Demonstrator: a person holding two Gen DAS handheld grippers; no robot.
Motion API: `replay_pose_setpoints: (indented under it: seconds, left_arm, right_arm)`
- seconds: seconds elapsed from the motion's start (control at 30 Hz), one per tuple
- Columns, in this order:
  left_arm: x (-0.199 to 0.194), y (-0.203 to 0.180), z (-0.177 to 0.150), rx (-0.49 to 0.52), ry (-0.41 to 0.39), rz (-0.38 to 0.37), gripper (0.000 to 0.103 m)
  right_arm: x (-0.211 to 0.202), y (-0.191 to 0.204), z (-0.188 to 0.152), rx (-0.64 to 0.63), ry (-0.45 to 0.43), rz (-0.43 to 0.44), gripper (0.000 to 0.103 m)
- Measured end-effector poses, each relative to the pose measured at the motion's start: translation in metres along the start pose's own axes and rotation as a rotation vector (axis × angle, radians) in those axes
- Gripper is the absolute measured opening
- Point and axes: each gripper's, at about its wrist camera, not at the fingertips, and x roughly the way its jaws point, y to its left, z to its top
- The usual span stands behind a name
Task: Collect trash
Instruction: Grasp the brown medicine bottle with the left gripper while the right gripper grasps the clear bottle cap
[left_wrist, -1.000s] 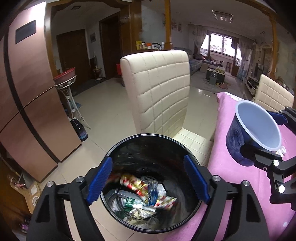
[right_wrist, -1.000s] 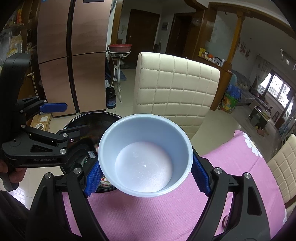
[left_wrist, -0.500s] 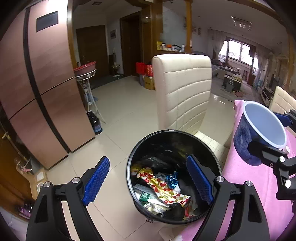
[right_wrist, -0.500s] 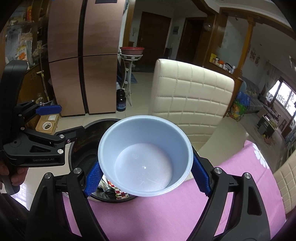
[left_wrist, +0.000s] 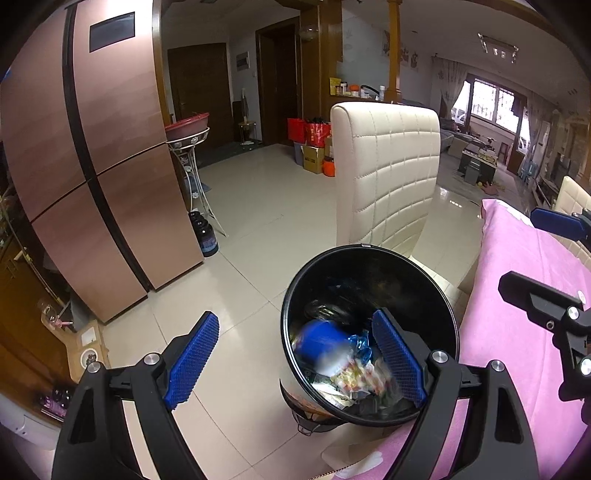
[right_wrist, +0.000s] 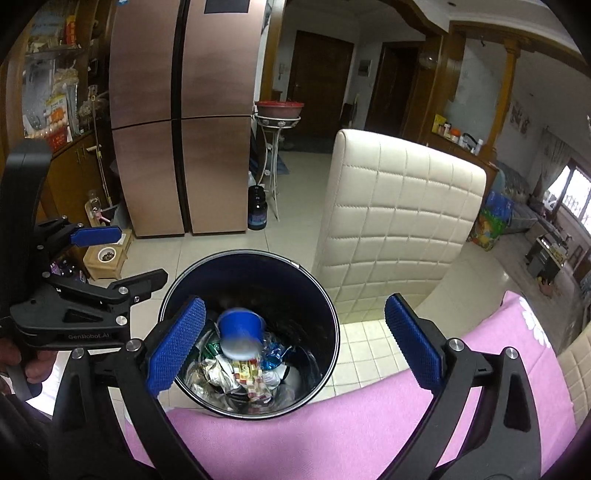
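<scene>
A blue paper cup (right_wrist: 239, 332) is blurred inside the black trash bin (right_wrist: 321, 310), above crumpled wrappers (right_wrist: 247, 373). In the left wrist view the cup (left_wrist: 322, 344) shows in the bin (left_wrist: 369, 254) too. My right gripper (right_wrist: 293, 349) is open and empty above the bin's near rim and the pink table edge. My left gripper (left_wrist: 295, 358) is open and empty, its right finger over the bin, its left finger over the floor. The right gripper (left_wrist: 550, 266) also shows at the right edge of the left wrist view.
A cream quilted chair (right_wrist: 399, 229) stands just behind the bin. The pink tablecloth (right_wrist: 332, 435) covers the table at the bin's near side. A brown fridge (right_wrist: 184, 122), a plant stand (right_wrist: 275, 162) and a dark jar (right_wrist: 257, 213) stand on the tiled floor beyond.
My right gripper has opened and let go of the blue cup, which has dropped into the bin. My left gripper has shifted left, away from the bin's middle.
</scene>
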Motion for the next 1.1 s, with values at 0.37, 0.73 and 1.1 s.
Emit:
replay_pose_setpoints:
  seconds: [0.37,0.73,1.1]
  left_arm:
    - [0.001,-0.047,0.002,0.094,0.006,-0.098,0.083]
    - [0.005,-0.153,0.003,0.263,0.015,-0.289,0.083]
    - [-0.008,-0.289,-0.015,0.5,0.001,-0.518,0.083]
  right_arm:
    - [-0.021,-0.029,-0.03,0.083,0.034,-0.102,0.096]
    - [-0.073,-0.102,-0.089,0.233,0.071,-0.289,0.096]
    - [-0.135,-0.181,-0.172,0.441,0.145,-0.476,0.096]
